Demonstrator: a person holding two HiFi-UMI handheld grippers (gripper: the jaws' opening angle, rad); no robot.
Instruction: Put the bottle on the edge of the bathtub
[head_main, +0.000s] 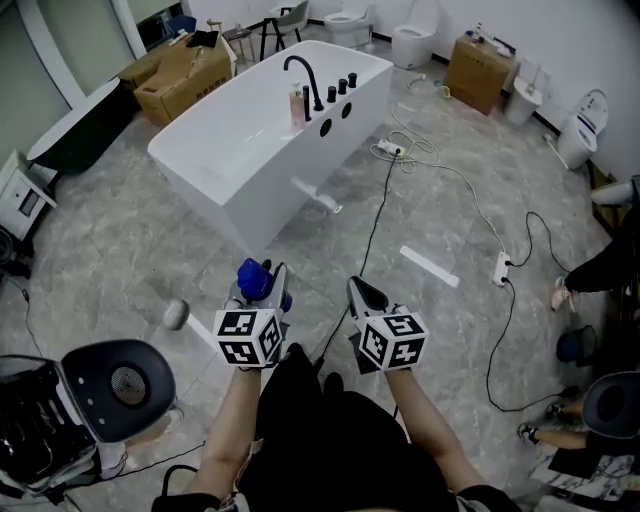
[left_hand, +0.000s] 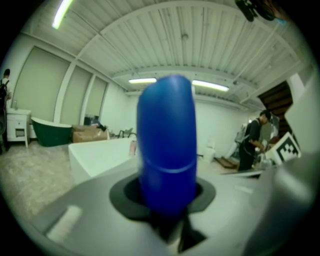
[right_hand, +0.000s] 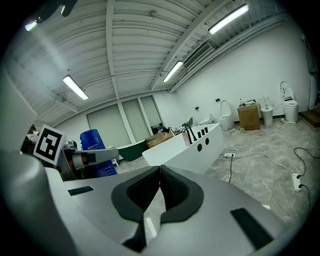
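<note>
Grey marbled showroom floor, white bathtub (head_main: 280, 190) well ahead; blue bottle (left_hand: 166, 135) upright, clamped low in left gripper (left_hand: 167, 197), looks like smooth stiff plastic, likely light and slick, best held mid-body; right gripper (right_hand: 159, 192) jaws together, empty.

The head view looks steeply down from the person's head onto the grey marbled floor (head_main: 440, 200). The left gripper (head_main: 262, 288) and right gripper (head_main: 366, 292) are close below it, and the white rectangular bathtub (head_main: 250, 150) is farther ahead. The left gripper view faces level along its fingers (left_hand: 85, 210), with the blue round-topped bottle (left_hand: 167, 135) very near its lens. The right gripper view faces level, tilted slightly upward. All three views share the bathtub.
</note>
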